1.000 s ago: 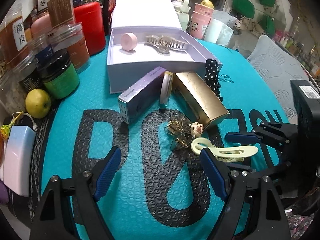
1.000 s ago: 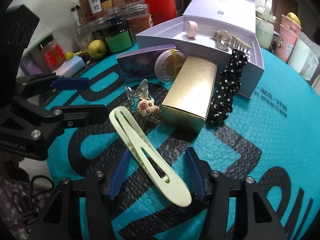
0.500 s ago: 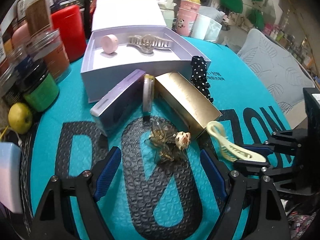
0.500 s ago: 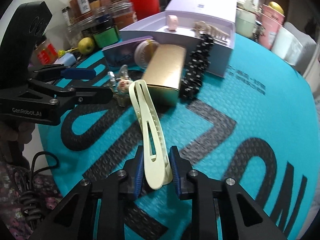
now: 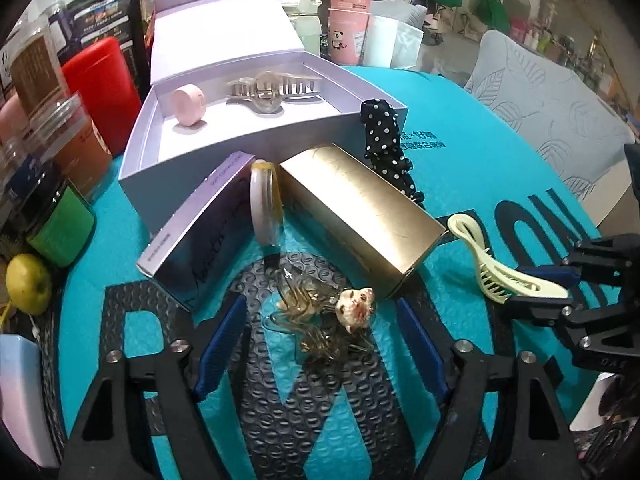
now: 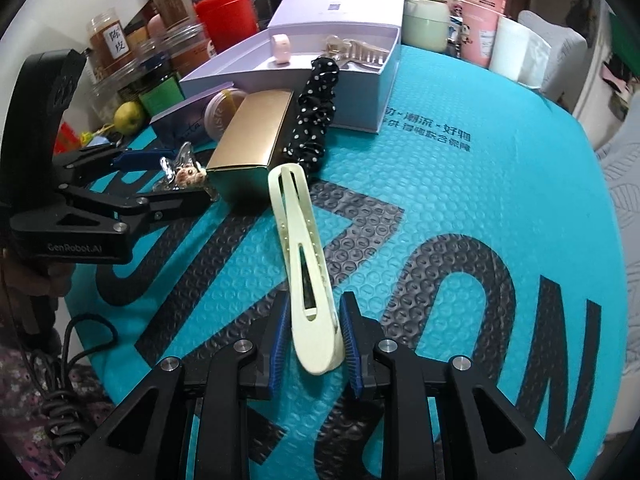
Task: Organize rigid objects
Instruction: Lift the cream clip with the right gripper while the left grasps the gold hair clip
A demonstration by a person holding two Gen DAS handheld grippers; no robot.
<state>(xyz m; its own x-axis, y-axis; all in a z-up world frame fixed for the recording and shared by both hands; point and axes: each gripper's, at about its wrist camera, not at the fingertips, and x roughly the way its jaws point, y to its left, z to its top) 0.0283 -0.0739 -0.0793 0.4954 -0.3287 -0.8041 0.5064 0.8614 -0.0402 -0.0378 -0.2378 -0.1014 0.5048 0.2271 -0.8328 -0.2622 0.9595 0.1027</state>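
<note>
The right gripper has its jaws pinched on the wide end of the pale yellow hair clip, just beside the gold box. The left gripper, jaws half open and closing, straddles the clear claw clip without touching it, in front of that box.

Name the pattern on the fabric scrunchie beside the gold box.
Black with white polka dots; the scrunchie shows best in the right wrist view.

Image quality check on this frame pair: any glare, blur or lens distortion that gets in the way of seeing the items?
Left wrist view: strong fisheye bending with dark corners; glare on the gold box; the clear hair claw is murky but readable. Right wrist view: same curved edges; the pale yellow hair clip is sharp in the right gripper; background jars are soft; no motion blur.
</note>
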